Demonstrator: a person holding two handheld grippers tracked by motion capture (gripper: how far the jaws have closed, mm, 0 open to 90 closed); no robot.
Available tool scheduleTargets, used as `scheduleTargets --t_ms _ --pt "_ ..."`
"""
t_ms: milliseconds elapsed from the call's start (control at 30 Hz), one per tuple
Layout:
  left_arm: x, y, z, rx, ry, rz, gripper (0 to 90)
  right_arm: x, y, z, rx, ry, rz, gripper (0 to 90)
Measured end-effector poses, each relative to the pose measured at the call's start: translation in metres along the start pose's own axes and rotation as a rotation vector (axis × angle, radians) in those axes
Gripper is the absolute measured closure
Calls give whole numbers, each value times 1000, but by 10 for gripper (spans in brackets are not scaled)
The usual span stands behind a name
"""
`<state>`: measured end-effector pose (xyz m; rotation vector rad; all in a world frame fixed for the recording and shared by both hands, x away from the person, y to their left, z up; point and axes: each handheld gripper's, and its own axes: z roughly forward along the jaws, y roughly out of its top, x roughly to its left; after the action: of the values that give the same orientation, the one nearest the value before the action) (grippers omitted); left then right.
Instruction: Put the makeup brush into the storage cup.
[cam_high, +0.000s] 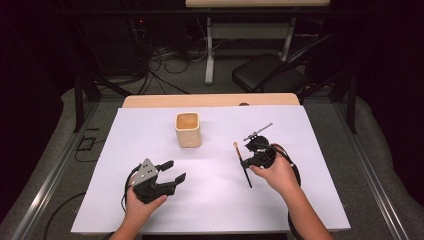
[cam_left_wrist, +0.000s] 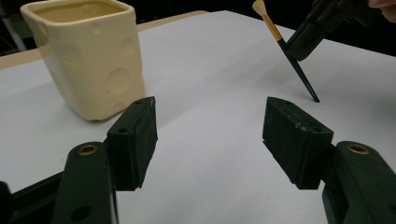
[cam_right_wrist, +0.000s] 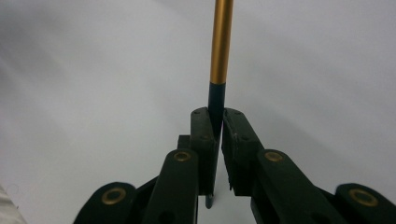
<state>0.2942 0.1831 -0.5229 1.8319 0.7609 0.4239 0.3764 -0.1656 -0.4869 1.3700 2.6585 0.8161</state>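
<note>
The white-covered table (cam_high: 210, 200) has wide bare room around a cream square cup (cam_high: 188, 129) with round dimples, standing well left of the paintbrush (cam_high: 242, 162). The right tongs (cam_high: 251, 159) are clenched on its dark handle below a gold ferrule, pale bristles up, tip seemingly touching the sheet. The left tongs (cam_high: 175, 170) gape, released; no writing is legible.

Cream ceramic cup (cam_high: 188, 129) upright on white sheet (cam_high: 150, 135); black folding chair (cam_high: 267, 74) beyond wooden table (cam_high: 210, 100).
</note>
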Motion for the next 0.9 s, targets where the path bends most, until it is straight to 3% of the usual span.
scheduleTargets --t_ms 367,433,467,667,900 --pt "0 0 0 1 -1 1 353 -1 -3 18 37 -30 11 830" --pt "0 0 0 0 -1 0 352 -2 -4 22 37 -49 -17 829" --pt "0 0 0 0 -1 0 352 -1 -4 23 61 -57 -9 829" --pt "0 0 0 2 -1 4 352 -2 -5 29 86 -61 -5 829" --pt "0 0 0 1 -2 4 353 -2 -5 28 79 -55 -6 830"
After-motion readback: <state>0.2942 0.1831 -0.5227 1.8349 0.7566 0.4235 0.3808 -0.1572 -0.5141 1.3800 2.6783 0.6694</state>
